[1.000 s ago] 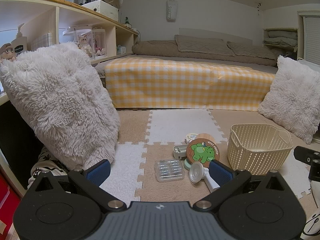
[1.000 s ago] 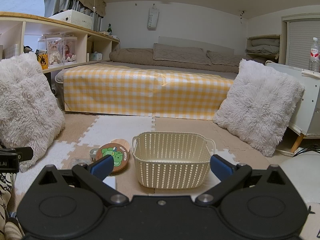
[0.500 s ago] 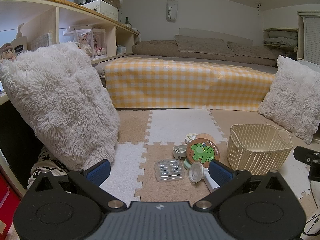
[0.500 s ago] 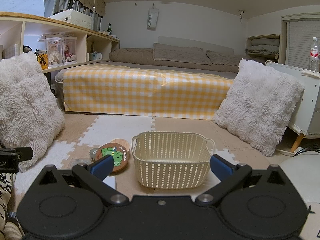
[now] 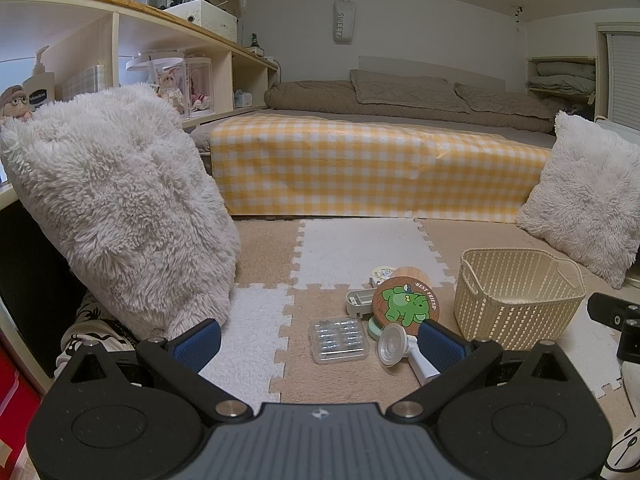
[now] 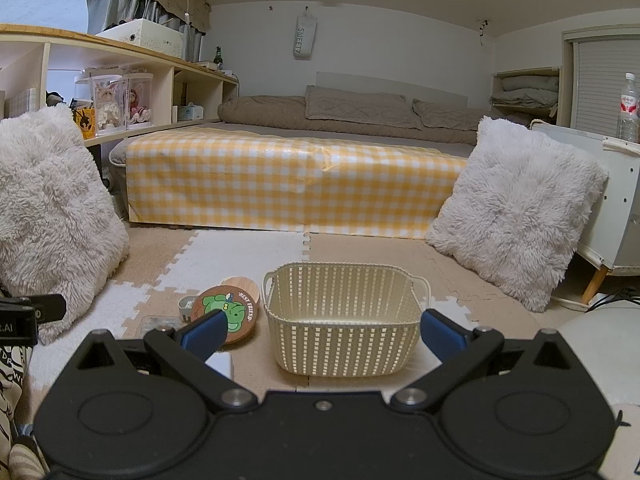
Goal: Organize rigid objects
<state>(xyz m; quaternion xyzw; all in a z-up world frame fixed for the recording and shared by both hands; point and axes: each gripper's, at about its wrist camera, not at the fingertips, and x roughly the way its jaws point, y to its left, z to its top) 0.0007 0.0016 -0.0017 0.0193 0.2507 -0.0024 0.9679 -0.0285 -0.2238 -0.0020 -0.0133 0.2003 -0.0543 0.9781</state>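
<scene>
Both tongs, left [image 5: 318,342] and right [image 6: 322,330], were wide and held nothing. The basket [image 6: 344,312] sat at 12 o'clock of the right tongs, the coaster [image 6: 226,312] at 10.

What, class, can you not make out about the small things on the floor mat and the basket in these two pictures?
- Green round thing: left wrist view, mostly hidden under the dinosaur disc.
- White handle: left wrist view, its end is covered by the left gripper's finger.
- Clear case: right wrist view, largely hidden by the right gripper.
- Small tin: label too small to read.
- Basket: floor hidden by its near wall.
</scene>
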